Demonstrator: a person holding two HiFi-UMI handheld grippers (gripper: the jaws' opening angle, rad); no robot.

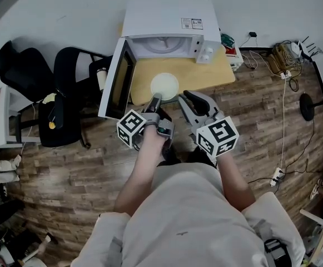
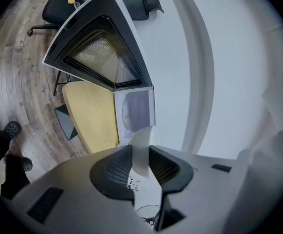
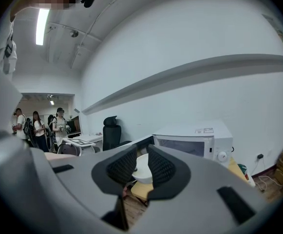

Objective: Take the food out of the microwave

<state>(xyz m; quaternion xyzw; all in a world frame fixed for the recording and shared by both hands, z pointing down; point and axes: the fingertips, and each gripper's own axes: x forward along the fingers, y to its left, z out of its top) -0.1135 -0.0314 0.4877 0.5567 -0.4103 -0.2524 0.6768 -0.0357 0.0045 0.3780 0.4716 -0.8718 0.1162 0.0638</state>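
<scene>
A white bowl hangs over the yellow table, just in front of the open microwave. My left gripper is shut on its near rim. In the left gripper view the rim stands as a white strip pinched between the pads of that gripper. My right gripper sits just right of the bowl, apart from it. Its jaws leave a narrow gap with nothing in it. The right gripper view shows the bowl some way beyond that gripper.
The microwave door swings out to the left, past the table edge. Black office chairs stand left of it. Cables and a power strip lie on the wood floor at right. Several people stand far off.
</scene>
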